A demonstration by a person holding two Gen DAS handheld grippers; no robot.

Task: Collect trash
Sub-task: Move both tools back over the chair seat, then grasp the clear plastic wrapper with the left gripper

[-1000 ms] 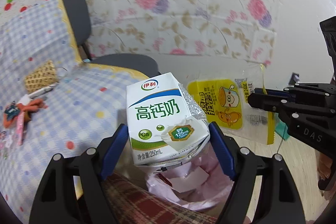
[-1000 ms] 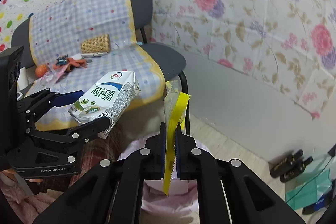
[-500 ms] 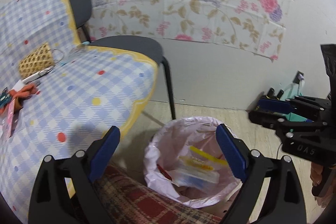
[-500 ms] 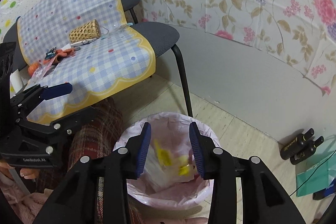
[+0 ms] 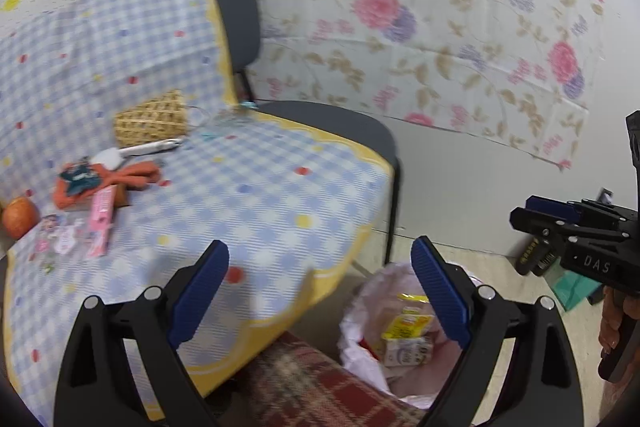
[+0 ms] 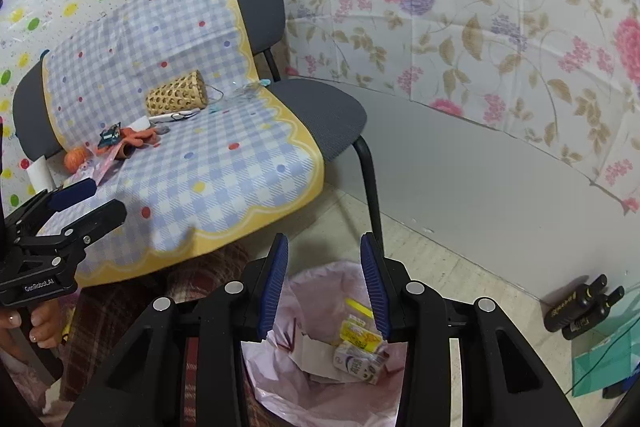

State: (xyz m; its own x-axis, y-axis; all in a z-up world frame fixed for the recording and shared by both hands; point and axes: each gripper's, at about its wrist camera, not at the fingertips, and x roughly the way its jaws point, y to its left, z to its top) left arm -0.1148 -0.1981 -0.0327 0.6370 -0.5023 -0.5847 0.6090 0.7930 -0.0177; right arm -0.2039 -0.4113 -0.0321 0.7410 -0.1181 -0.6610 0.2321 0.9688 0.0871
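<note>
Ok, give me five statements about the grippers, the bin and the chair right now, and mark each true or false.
1. The left gripper is open and holds nothing. True.
2. The right gripper is clamped on a yellow wrapper. False: it is open and empty; the yellow wrapper lies in the trash bin.
3. The milk carton lies inside the pink-lined trash bin. True.
4. The woven basket stands upright on the floor. False: it lies on its side on the checked cloth covering the chairs.
5. The bin sits on the chair seat. False: it stands on the floor, below the cloth's edge, beside the chair leg.
</note>
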